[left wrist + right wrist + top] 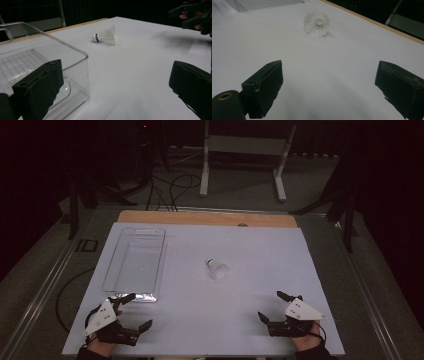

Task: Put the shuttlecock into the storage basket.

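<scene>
Two grippers wide open, both empty: left gripper (131, 312) near the clear bin (134, 265), right gripper (273, 306) at near right. Shuttlecock (217, 268) lies mid-table, apart from both. Risk: jaws crush its skirt, or a nudge rolls it away.

The left gripper (134, 310) sits low at the person's near left, jaws spread wide with nothing between them. The right gripper (270, 305) mirrors it, well apart to its right, jaws likewise wide and empty. Each is held from behind by a hand.
</scene>
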A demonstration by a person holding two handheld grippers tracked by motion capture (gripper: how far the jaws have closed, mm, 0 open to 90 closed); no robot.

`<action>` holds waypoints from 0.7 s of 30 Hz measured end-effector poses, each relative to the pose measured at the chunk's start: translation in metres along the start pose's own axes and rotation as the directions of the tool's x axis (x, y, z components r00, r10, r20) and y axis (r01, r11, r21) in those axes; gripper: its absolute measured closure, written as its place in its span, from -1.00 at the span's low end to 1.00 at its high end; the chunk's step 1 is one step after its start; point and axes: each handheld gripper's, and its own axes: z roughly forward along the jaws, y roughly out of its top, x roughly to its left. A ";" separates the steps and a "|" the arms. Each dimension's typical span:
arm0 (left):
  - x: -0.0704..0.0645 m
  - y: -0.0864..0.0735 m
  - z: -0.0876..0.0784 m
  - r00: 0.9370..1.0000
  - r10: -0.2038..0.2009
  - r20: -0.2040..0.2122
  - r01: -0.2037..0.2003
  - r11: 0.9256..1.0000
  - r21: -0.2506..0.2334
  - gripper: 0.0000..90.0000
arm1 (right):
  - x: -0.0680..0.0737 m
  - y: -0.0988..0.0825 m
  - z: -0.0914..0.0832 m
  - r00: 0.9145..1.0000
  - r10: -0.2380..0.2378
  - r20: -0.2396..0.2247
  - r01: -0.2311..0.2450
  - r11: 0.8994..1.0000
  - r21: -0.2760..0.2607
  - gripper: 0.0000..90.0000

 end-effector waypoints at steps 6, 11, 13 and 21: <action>-0.001 0.000 0.001 1.000 0.002 0.006 -0.002 1.000 0.006 -1.00 | -0.002 0.000 -0.002 1.000 0.015 -0.011 -0.015 1.000 -0.002 -0.82; 0.000 0.000 0.002 1.000 0.007 0.016 -0.007 1.000 0.010 -1.00 | -0.002 0.001 -0.002 1.000 0.022 -0.005 -0.022 1.000 -0.007 -0.82; -0.001 0.001 0.002 1.000 0.014 0.018 -0.014 1.000 0.007 -1.00 | -0.002 0.001 -0.002 1.000 0.019 -0.008 -0.019 1.000 -0.006 -0.82; -0.006 0.008 0.002 0.999 0.027 0.033 -0.027 1.000 0.011 -1.00 | -0.001 0.001 -0.001 1.000 0.013 -0.009 -0.013 1.000 0.000 -0.82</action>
